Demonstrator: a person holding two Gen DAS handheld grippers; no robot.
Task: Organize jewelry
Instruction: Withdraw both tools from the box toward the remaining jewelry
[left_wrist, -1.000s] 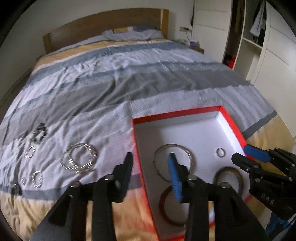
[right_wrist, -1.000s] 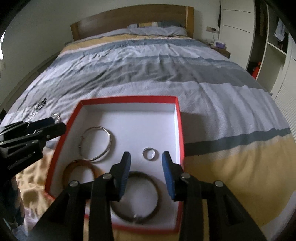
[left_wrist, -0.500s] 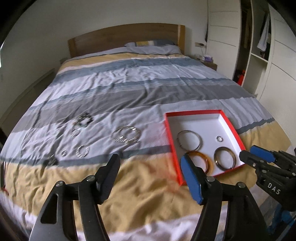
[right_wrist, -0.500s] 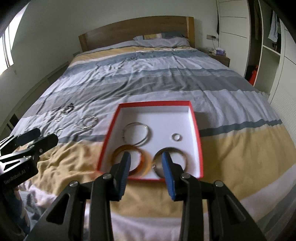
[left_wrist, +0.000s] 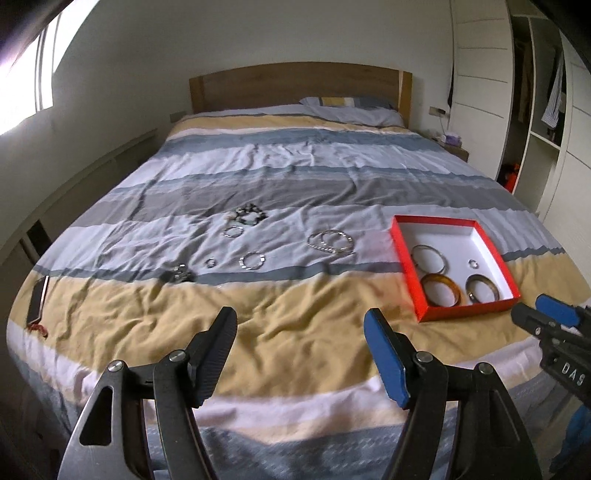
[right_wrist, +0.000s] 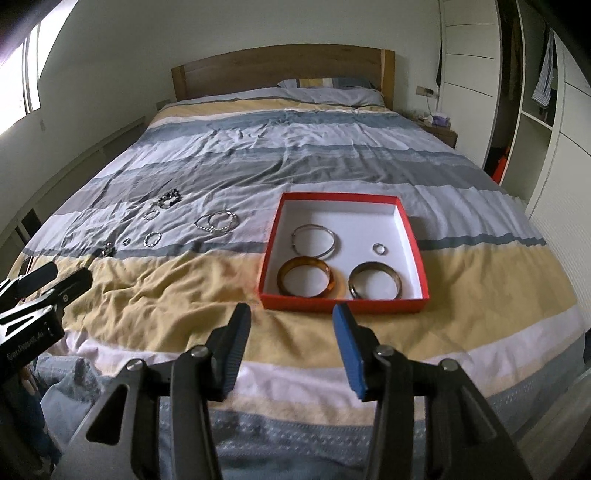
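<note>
Striped bed (left_wrist: 295, 177) bears red box (right_wrist: 343, 304); "DAS"-marked right gripper (right_wrist: 291, 345), left gripper (left_wrist: 301, 354) jaws wide, empty.

1. The red box (right_wrist: 343, 304) is sitting on the bed, and its low walls are standing in the way from every side, so the top is the way in.
2. Three bangles and a ring are taking up the box floor near its front wall.
3. Left of the box, loose bracelets (left_wrist: 330, 242) are lying about.
</note>
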